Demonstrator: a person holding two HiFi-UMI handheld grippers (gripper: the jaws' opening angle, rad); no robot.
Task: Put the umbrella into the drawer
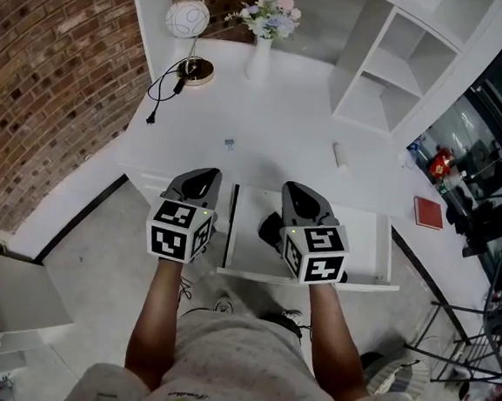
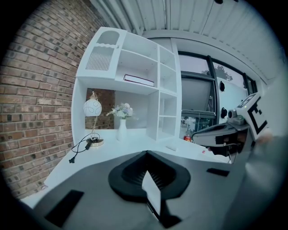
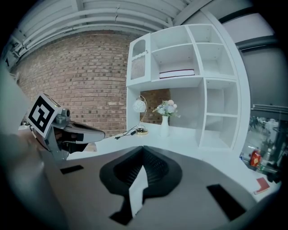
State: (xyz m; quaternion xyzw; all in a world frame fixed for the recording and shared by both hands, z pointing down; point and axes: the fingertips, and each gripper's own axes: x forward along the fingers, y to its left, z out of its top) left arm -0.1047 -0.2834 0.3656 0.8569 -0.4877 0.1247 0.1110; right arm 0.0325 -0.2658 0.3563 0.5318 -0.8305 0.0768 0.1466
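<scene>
The white drawer (image 1: 365, 240) stands pulled out of the desk front. Inside it, at its left end, lies a black folded umbrella (image 1: 269, 228), mostly hidden by my right gripper. My right gripper (image 1: 296, 190) hovers over the drawer's left part, its jaws shut with nothing between them; the right gripper view shows the jaws (image 3: 143, 150) meeting at the tip. My left gripper (image 1: 202, 176) hangs left of the drawer, in front of the desk edge, jaws also shut and empty (image 2: 145, 153). Both point toward the desk.
On the white desk (image 1: 283, 128) stand a globe lamp (image 1: 188, 22) with a black cable (image 1: 162, 91), a vase of flowers (image 1: 264, 46), a small white roll (image 1: 340, 155) and a red book (image 1: 427, 212). A white shelf unit (image 1: 393, 68) rises at the back right. A brick wall (image 1: 52, 73) runs along the left.
</scene>
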